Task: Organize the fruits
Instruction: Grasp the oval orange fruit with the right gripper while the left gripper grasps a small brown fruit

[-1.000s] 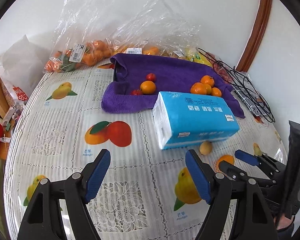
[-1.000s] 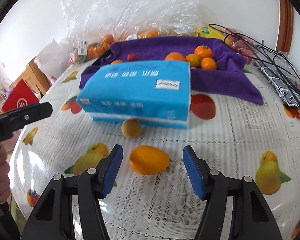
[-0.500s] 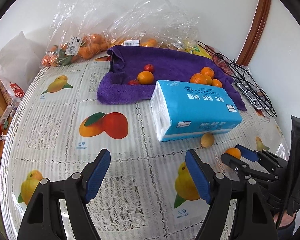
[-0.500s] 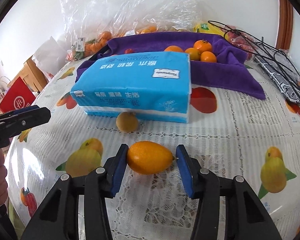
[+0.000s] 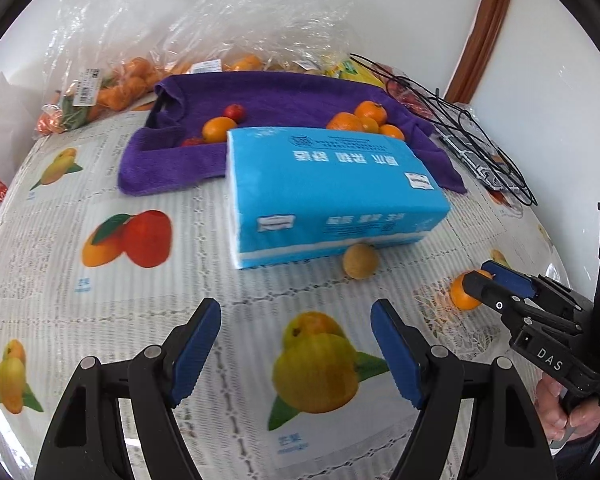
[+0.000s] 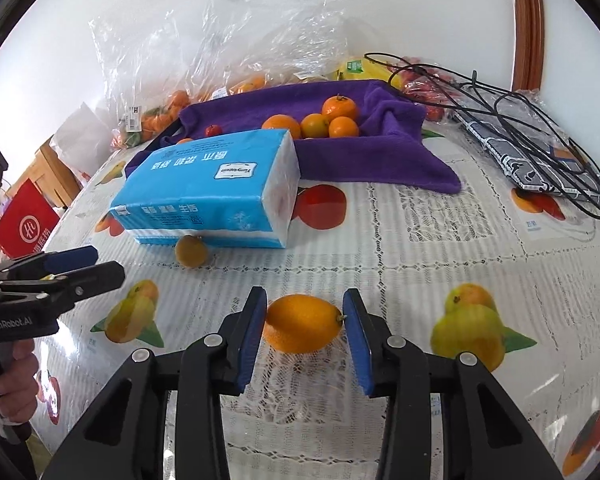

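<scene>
My right gripper (image 6: 305, 322) is shut on an oval orange fruit (image 6: 303, 323), held just above the tablecloth; it also shows in the left wrist view (image 5: 462, 291), between the right gripper's fingers (image 5: 508, 280). My left gripper (image 5: 296, 346) is open and empty over the cloth. A small tan round fruit (image 5: 360, 261) lies against the blue tissue pack (image 5: 332, 192). Behind the pack a purple towel (image 6: 364, 148) holds several oranges (image 6: 326, 120) and small red fruits (image 5: 234, 111).
Plastic bags of oranges (image 5: 112, 84) lie at the back by the wall. Black cables on a patterned pouch (image 6: 532, 148) lie at the right. A red bag (image 6: 24, 220) sits off the table's left edge.
My right gripper has closed on the oval orange fruit, which was free between its fingers one second ago. My left gripper has moved closer to the tissue pack and stayed open.
</scene>
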Action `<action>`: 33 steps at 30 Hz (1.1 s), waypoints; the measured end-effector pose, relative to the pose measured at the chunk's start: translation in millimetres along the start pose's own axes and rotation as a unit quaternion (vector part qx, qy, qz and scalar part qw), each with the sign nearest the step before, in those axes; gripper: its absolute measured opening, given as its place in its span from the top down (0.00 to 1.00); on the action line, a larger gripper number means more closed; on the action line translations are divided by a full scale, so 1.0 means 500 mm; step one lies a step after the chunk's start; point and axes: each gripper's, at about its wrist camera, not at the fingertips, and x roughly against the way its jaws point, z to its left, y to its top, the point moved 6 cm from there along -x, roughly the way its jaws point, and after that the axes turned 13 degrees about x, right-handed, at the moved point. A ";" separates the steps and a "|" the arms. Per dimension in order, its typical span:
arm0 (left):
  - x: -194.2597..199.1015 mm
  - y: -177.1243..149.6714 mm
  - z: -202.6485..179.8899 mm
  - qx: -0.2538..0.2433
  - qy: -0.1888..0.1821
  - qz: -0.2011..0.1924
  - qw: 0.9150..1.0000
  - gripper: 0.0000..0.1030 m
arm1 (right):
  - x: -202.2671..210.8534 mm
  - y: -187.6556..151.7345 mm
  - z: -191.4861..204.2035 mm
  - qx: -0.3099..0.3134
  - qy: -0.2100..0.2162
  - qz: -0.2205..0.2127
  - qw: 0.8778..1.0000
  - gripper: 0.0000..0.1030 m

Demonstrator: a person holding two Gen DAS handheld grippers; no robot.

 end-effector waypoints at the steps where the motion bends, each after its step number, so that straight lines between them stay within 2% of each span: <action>1: -0.004 -0.001 -0.004 -0.001 0.000 0.002 1.000 0.26 | 0.001 -0.001 0.001 0.003 0.001 -0.001 1.000 0.62; 8: -0.011 0.001 -0.004 -0.001 0.001 0.004 1.000 0.26 | -0.022 -0.015 -0.002 0.010 -0.003 0.009 1.000 0.54; 16: -0.022 0.005 -0.004 0.003 -0.007 0.007 1.000 0.26 | -0.010 -0.013 -0.018 -0.012 0.017 -0.003 1.000 0.57; 22: -0.045 0.006 -0.040 -0.004 -0.020 0.013 1.000 0.28 | 0.015 -0.017 -0.061 -0.026 0.002 -0.012 1.000 0.63; 26: -0.068 0.010 -0.071 -0.008 -0.025 0.014 1.000 0.32 | 0.018 -0.024 -0.071 -0.025 0.012 -0.014 1.000 0.63; 29: -0.087 0.013 -0.091 -0.010 -0.022 0.016 1.000 0.39 | 0.010 -0.032 -0.064 -0.014 0.021 -0.008 1.000 0.62; 33: -0.099 0.017 -0.105 -0.007 -0.010 0.005 1.000 0.40 | -0.004 -0.045 -0.065 -0.008 0.024 -0.004 1.000 0.62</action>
